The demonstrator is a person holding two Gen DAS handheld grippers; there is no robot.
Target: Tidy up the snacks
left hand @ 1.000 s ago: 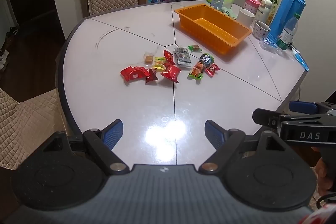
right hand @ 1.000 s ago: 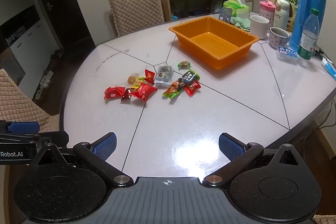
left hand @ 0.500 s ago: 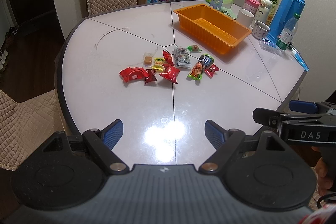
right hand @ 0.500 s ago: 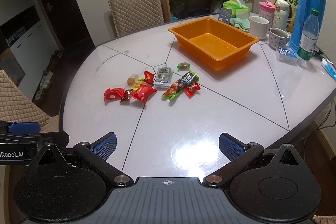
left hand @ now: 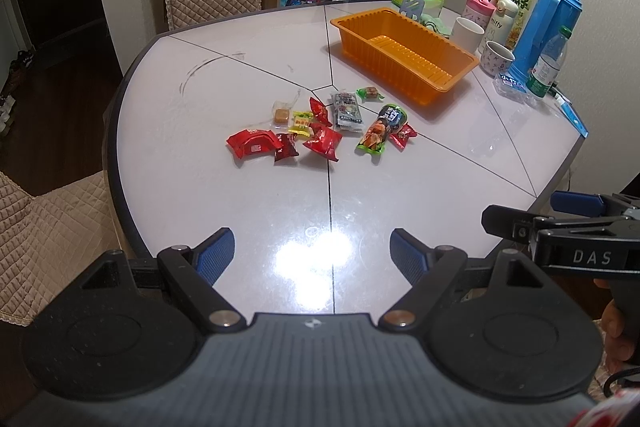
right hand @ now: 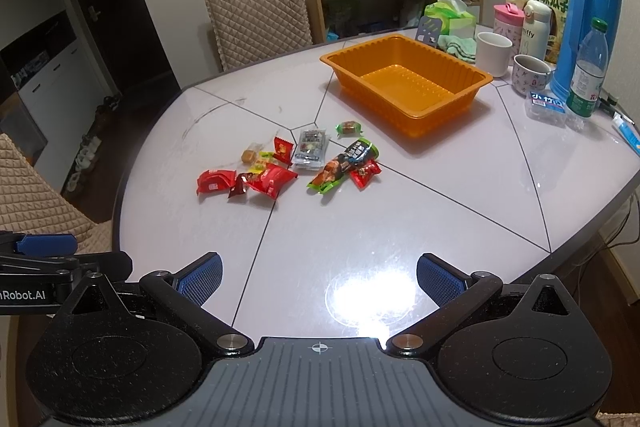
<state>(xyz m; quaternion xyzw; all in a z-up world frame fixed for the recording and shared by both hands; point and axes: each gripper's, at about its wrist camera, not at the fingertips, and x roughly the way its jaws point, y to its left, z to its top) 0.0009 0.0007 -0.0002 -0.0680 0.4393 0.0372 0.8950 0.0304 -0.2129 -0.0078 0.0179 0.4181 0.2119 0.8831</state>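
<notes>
Tray long axis diagonal, snacks beside

Bare table lies between the table's near edge and the snack cluster. Beyond the cluster, the orange tray stands open-topped. Mugs, bottle and blue thermos crowd the tray's right side.

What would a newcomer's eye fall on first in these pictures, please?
Probably the bright orange tray, empty, toward the far side of the pale table. Next, the loose cluster of snack packets, mostly red, lying mid-table in front of it. Beside the tray on the right stands a tall blue thermos.
</notes>
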